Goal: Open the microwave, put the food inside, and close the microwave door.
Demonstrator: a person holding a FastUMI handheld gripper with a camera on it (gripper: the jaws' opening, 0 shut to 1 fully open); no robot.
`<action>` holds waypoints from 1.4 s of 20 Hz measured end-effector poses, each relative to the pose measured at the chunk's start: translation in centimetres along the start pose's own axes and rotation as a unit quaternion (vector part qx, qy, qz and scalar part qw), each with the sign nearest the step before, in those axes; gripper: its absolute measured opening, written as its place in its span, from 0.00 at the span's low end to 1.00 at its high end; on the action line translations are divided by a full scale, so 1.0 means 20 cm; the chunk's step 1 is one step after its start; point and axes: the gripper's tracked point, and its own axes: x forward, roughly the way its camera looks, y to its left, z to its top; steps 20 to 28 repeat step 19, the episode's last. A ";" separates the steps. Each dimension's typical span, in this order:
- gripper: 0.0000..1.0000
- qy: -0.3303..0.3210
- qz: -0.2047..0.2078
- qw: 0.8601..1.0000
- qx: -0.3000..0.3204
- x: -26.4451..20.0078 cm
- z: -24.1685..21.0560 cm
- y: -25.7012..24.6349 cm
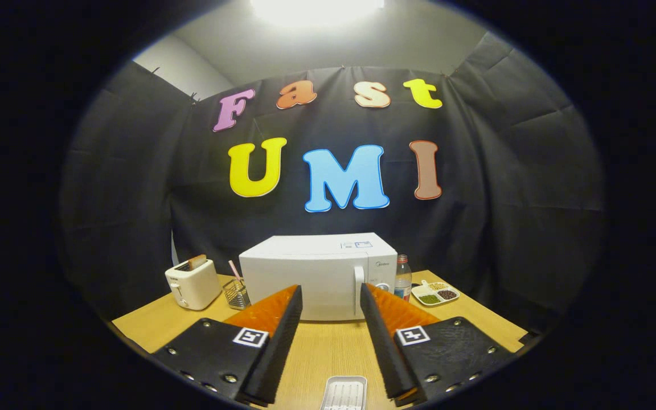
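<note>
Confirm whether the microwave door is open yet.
No. The microwave door sits flush and shut, with the open gripper short of it, holding nothing.

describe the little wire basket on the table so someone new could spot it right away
Start at the white microwave in the middle of the wooden table. Between it and the white toaster stands the wire basket, the one see-through mesh thing, with a pink stick poking out.

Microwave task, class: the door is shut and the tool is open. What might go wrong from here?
1. The bottle stands right beside the microwave handle; the tool, fingers open, could knock it over.
2. The small tray lies on the table between the fingers, so a low approach might shove it.
</note>
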 end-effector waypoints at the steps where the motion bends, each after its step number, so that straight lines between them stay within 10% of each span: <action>1: 0.83 -0.005 0.000 1.000 -0.005 -0.03 0.01 0.00; 2: 0.99 -0.008 -0.003 1.000 -0.010 -0.08 0.01 -0.01; 28: 0.97 -0.009 -0.011 1.000 -0.013 -0.18 0.03 -0.08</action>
